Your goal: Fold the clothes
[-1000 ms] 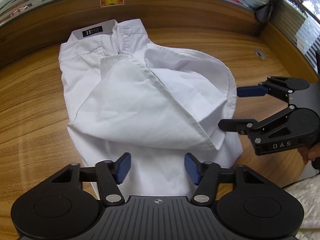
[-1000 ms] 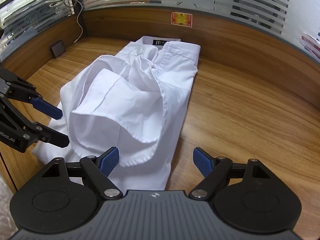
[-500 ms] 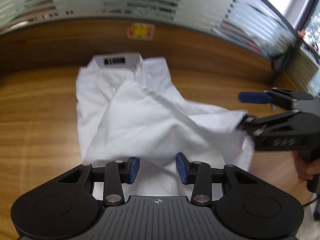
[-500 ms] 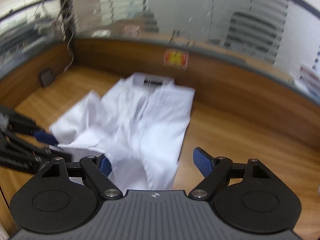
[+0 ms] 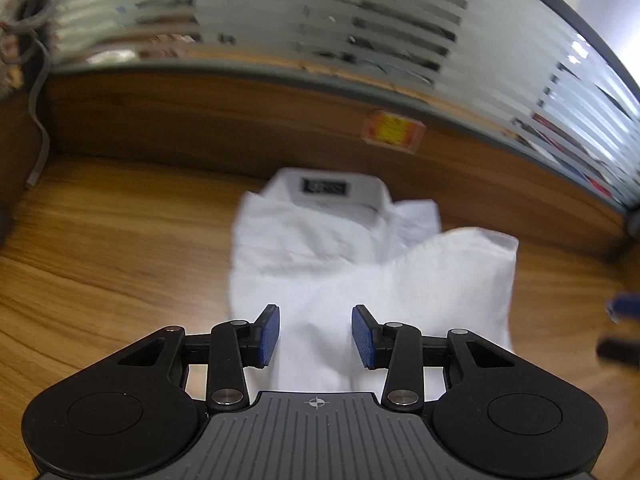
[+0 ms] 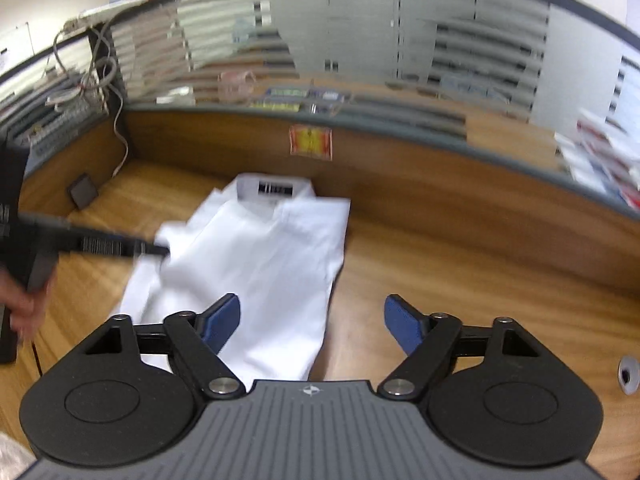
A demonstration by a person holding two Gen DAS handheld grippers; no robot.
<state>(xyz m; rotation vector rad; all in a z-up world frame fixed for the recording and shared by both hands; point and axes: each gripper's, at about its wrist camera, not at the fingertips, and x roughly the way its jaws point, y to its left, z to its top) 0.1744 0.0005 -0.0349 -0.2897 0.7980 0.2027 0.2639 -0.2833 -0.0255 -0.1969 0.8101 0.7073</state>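
Note:
A white collared shirt (image 5: 360, 280) lies on the wooden desk, its black neck label (image 5: 324, 188) at the far end. A folded layer covers its right part in the left wrist view. My left gripper (image 5: 316, 336) hovers over the shirt's near end, open, with cloth seen below the gap. My right gripper (image 5: 620, 328) is a blur at the right edge. In the right wrist view the shirt (image 6: 272, 252) lies flat ahead. My right gripper (image 6: 312, 326) is wide open over its near right edge. There the left gripper (image 6: 120, 246) reaches the shirt's raised left fold.
A wooden back panel with a yellow-red sticker (image 6: 311, 142) and a striped glass partition stand behind the shirt. A small black square (image 6: 83, 196) and hanging cables (image 6: 116, 120) are at the far left. A person's hand (image 6: 20, 304) holds the left gripper. A grommet (image 6: 628, 374) is at the right.
The bunched, puffed-up shirt layers now lie flatter. Both grippers have drawn back and tilted up, so the shirt looks farther away. The left jaws have narrowed since a second ago.

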